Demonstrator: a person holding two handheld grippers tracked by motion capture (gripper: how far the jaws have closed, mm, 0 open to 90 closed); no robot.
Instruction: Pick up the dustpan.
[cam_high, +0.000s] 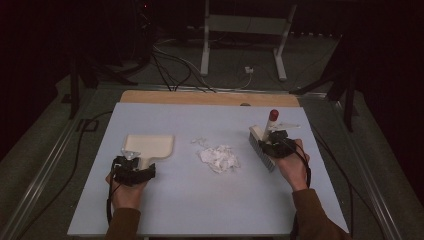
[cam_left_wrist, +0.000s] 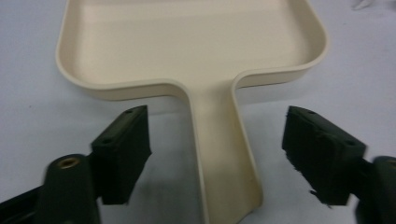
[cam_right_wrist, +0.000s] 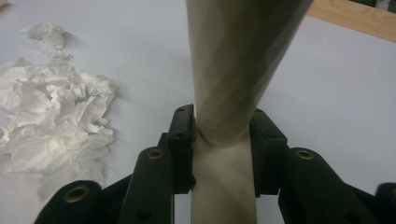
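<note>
Brown sleeves (cam_high: 122, 223), black left gripper (cam_left_wrist: 217, 154) with brass-ringed screw holes, black right gripper (cam_right_wrist: 222, 149), black trailing cables (cam_high: 108, 202)

Tongs (cam_left_wrist: 217, 154) spread wide, straddling cream dustpan (cam_left_wrist: 196, 51) handle, not touching.

Lab or recording studio: dark room, pale blue board (cam_high: 200, 200) on a wooden table (cam_high: 210, 98), loose cables (cam_high: 172, 62) across grey floor, metal stand legs (cam_high: 242, 35) behind, rails (cam_high: 45, 165) alongside.
</note>
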